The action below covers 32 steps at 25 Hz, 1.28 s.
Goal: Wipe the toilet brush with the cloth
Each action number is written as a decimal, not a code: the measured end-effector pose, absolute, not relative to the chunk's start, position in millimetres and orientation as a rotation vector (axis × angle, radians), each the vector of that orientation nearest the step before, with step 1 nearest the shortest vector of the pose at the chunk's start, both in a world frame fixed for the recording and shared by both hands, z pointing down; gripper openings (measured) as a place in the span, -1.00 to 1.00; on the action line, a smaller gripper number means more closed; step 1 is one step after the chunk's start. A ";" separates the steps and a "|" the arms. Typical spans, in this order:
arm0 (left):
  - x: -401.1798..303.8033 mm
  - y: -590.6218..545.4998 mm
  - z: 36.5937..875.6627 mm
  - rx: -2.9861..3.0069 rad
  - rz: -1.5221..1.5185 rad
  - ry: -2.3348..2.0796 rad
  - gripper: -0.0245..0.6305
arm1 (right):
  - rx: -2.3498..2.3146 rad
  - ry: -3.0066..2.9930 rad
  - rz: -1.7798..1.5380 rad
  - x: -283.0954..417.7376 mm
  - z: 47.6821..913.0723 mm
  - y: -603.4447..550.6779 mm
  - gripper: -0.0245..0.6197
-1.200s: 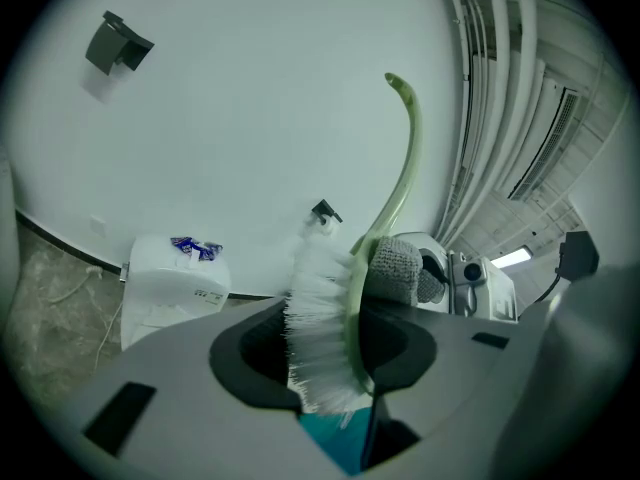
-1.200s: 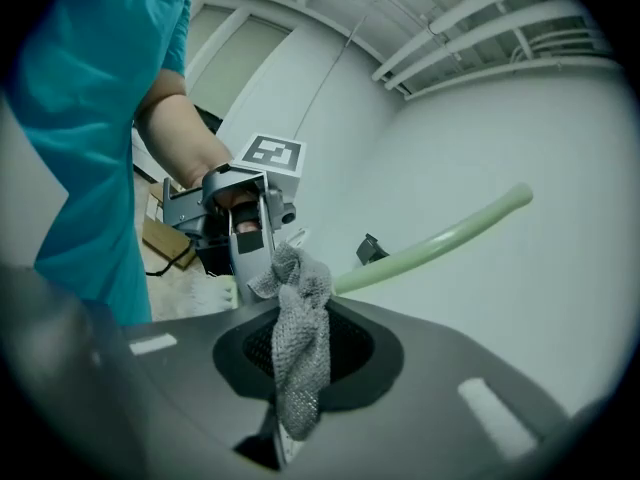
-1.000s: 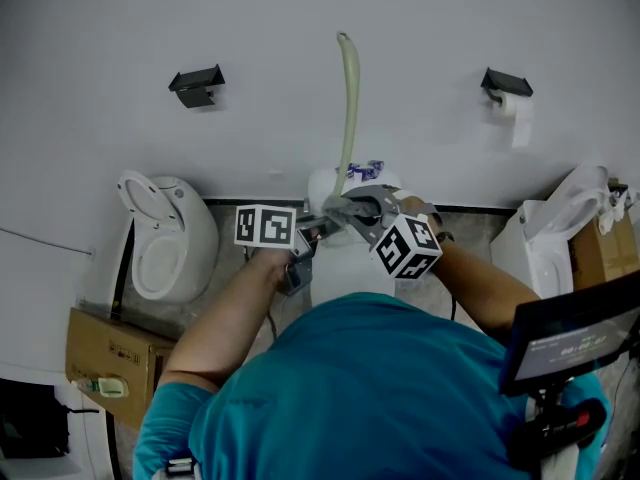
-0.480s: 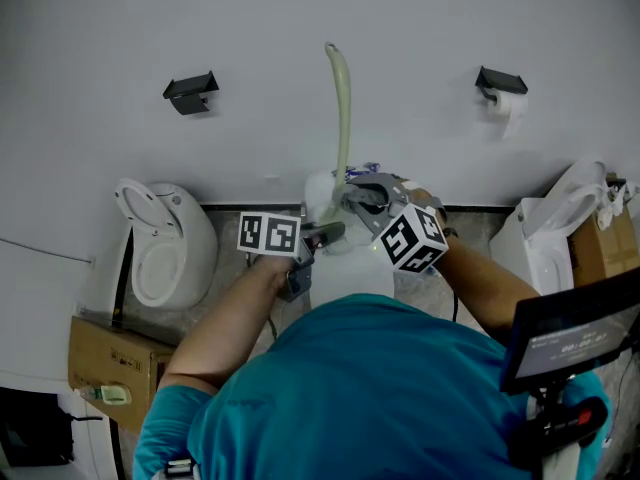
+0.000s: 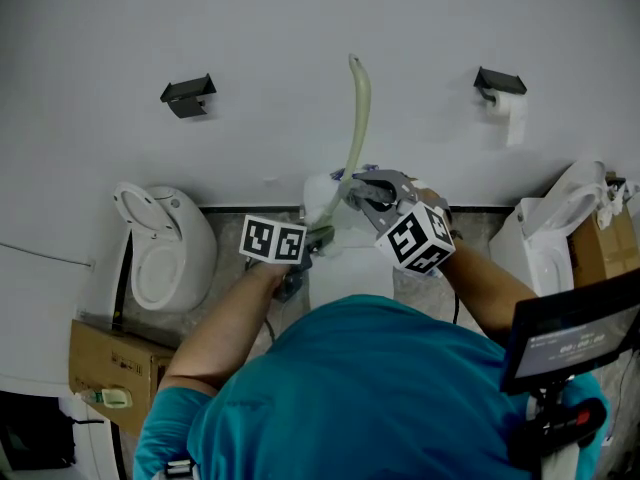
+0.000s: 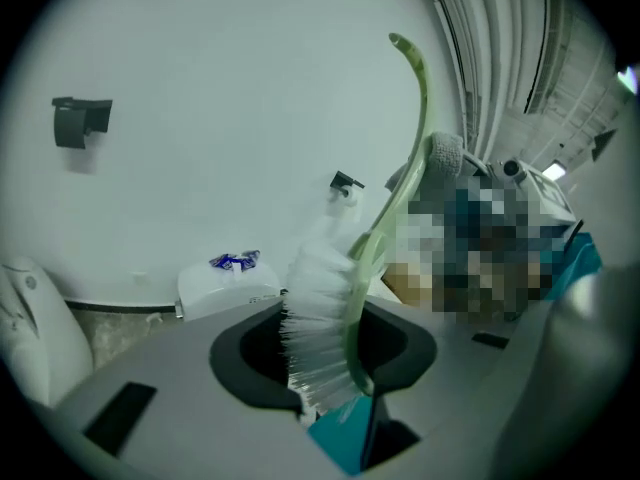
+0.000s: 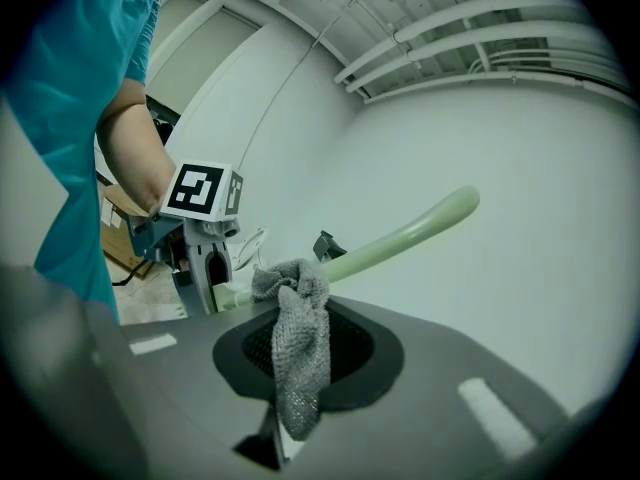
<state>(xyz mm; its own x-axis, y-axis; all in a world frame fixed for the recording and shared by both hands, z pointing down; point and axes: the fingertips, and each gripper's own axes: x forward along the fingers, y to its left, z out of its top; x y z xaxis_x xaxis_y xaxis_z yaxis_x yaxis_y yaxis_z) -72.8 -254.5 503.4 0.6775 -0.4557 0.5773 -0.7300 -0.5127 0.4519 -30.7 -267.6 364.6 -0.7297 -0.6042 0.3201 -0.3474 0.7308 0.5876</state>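
Observation:
The toilet brush [image 6: 322, 308] has white bristles and a long pale green handle [image 5: 358, 118] that rises in front of the white wall. My left gripper [image 6: 325, 353] is shut on the brush at its bristle head, and it shows in the head view as the left gripper [image 5: 318, 236] by its marker cube. My right gripper [image 7: 305, 353] is shut on a grey knitted cloth [image 7: 298, 318]. The cloth's top fold lies against the green handle [image 7: 400, 236] just above the left gripper [image 7: 205, 258]. In the head view the right gripper [image 5: 362, 190] sits beside the handle's lower part.
A white toilet [image 5: 165, 243] stands at the left and another toilet [image 5: 560, 223] at the right. A white cistern [image 6: 225, 286] with a blue packet [image 6: 235, 261] is below the grippers. A cardboard box [image 5: 115, 353], wall brackets [image 5: 188, 93] and a paper roll [image 5: 510, 108] are around.
The brush handle has swung, and its top now leans to the right and sits lower. The right gripper with the cloth has moved up along the handle. The left gripper has sunk and rolled a little.

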 end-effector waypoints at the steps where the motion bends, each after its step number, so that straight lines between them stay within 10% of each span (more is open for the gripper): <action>1: -75.2 -255.3 504.7 2.205 0.534 -0.924 -0.45 | 0.729 -2.432 -0.683 -29.3 364.1 -268.0 -0.83; 32: -126.0 -263.6 518.3 2.369 1.013 -1.206 -0.45 | 0.898 -2.464 -0.619 16.4 339.8 -280.5 -0.83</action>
